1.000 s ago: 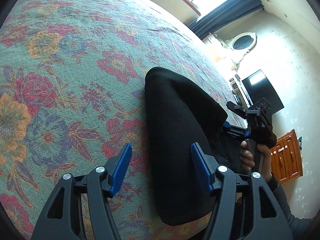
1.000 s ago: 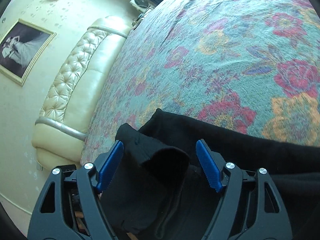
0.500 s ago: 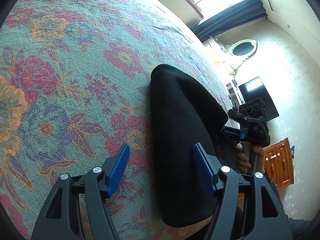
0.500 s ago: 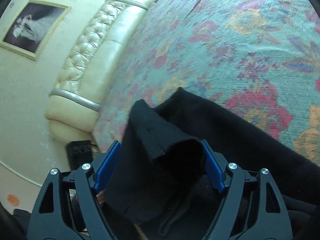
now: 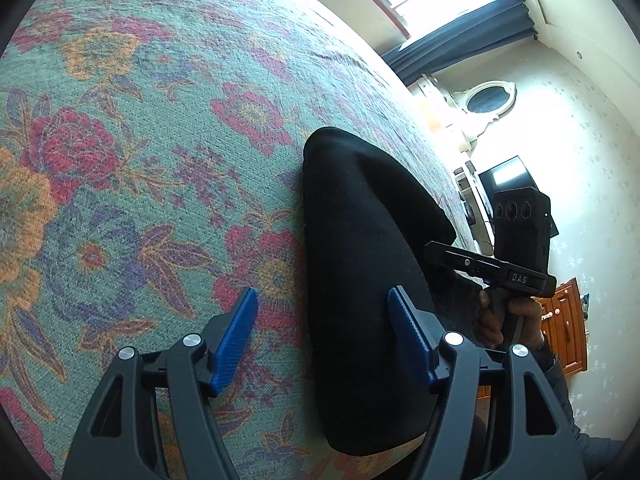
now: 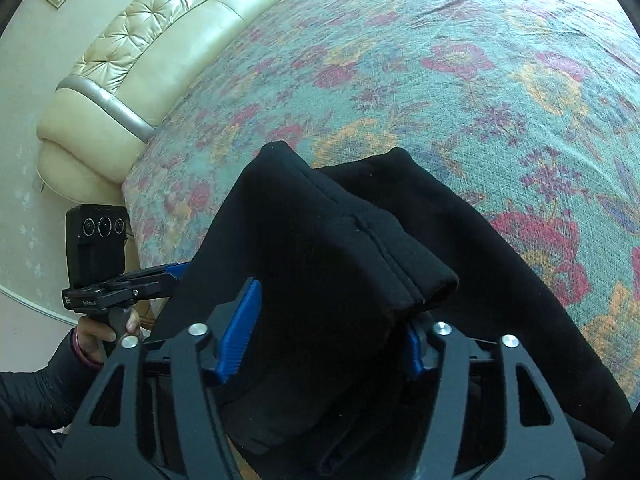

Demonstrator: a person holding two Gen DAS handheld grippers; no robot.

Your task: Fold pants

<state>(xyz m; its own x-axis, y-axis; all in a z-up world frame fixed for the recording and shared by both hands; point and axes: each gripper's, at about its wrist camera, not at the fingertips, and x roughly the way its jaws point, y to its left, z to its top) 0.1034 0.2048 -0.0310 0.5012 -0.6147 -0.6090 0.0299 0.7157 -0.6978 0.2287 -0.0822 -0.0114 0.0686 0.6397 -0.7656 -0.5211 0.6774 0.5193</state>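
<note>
Right wrist view: right gripper (image 6: 320, 320) closing on bunched pants (image 6: 340, 248); left gripper (image 5: 322, 320) released, astride edge. Grip all layers, lift evenly.

The black cloth pants (image 6: 340, 264) look matt and soft, with a fine knitted nap and a stitched seam along the raised fold. Under them the green floral woven bedspread (image 5: 140, 140) has a coarse, grainy weave and no sheen. The cream tufted leather headboard (image 6: 132, 52) is glossy and smooth, with a silvery satin band. The left hand-held gripper (image 5: 320, 328) and the right hand-held gripper (image 6: 328, 320) are of matt black plastic, with ribbed blue plastic pads and shiny metal pins. An orange wooden cabinet (image 5: 568, 320) looks varnished.
</note>
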